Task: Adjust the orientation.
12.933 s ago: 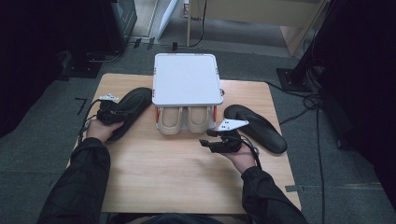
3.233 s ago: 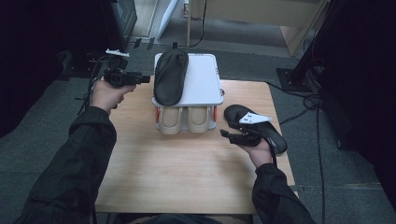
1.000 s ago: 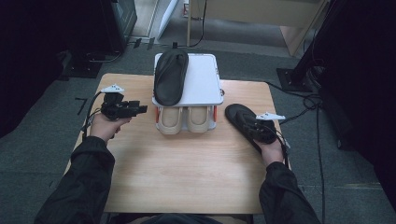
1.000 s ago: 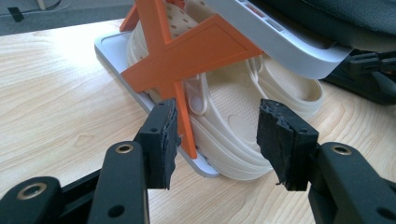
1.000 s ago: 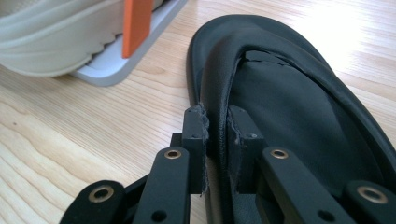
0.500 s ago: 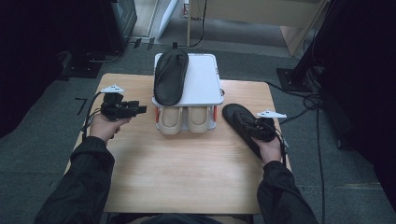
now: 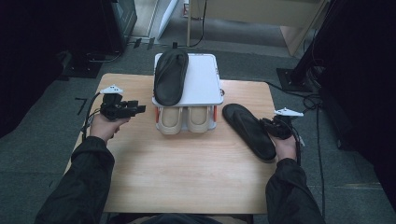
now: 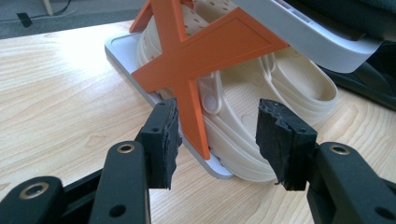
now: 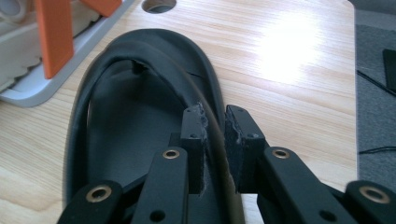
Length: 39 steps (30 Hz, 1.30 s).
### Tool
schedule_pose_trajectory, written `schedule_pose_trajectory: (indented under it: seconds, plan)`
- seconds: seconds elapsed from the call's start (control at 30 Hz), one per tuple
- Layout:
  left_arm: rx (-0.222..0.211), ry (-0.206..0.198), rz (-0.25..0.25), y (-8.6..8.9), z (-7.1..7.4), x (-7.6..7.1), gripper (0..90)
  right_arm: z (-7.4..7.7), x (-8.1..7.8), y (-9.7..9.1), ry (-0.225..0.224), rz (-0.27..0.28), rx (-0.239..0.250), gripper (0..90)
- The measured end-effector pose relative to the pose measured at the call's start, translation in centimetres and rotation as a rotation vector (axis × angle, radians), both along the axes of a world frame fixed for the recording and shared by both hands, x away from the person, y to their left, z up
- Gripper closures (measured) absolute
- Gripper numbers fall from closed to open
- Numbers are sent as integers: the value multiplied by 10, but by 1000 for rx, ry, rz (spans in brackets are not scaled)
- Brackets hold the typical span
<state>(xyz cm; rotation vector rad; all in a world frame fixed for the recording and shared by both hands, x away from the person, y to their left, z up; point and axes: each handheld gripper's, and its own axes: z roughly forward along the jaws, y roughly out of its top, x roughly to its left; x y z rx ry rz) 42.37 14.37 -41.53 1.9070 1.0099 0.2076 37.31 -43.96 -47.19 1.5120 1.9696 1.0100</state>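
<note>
Down at the bottom of the right gripper view, the right gripper (image 9: 215, 140) is pinching the outer rim of the black sandal (image 9: 140, 121); its jaws have just been closing, and the rim is sitting squeezed between the pads. In the high view that sandal (image 7: 249, 131) is lying flat at the right of the table (image 7: 187, 182), just beside the shoe rack (image 7: 205, 79). It is looking light and rubbery, likely to flop from a one-sided pinch, so a hold on the side rim near mid-length seems the sensible spot. At the left of the high view, the left gripper (image 7: 122, 109) is hovering with jaws apart and nothing between them, aiming toward the rack's orange cross brace (image 8: 201, 60) and the cream clogs (image 8: 261, 107) on the lower shelf. Farther up, the other black sandal (image 7: 170, 76) is resting on the left half of the white top shelf, leaving its right half bare. The table's right edge is running close beside the held sandal, while the near half of the wood is offering plenty of room.
</note>
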Motion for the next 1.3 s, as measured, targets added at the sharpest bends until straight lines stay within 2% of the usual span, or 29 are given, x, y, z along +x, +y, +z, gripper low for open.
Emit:
schedule_pose_trajectory:
  seconds: [0.07, 0.17, 0.23, 0.33, 0.43, 0.53, 0.7, 0.97, 1.3]
  plan:
    - [0, -1, -4, 0, 0, 0, 494, -1, 0, -5, -7, 6, 20, 774]
    - [-3, -9, -8, 0, 1, -1, 495, 0, -2, -8, -20, 2, 3, 782]
    - [4, -8, -12, 0, 1, -1, 494, 2, -4, -12, -28, -4, 19, 785]
    - [10, -8, -18, -1, 0, -1, 495, 0, -5, -15, -10, -15, -7, 793]
    - [5, -20, -27, -1, 0, -2, 494, -10, -5, -20, 38, -33, -18, 791]
    - [-5, -28, -31, -1, 1, -2, 494, -17, -6, -23, 60, -48, -42, 784]
    - [7, -26, -30, -1, 0, -2, 494, -26, -7, -28, 102, -55, -63, 785]
    - [16, -23, -36, -3, -2, -1, 493, -28, -12, -28, 100, -52, -49, 805]
    - [4, -32, -39, -6, -3, 2, 495, -28, -19, -16, 109, -14, -41, 809]
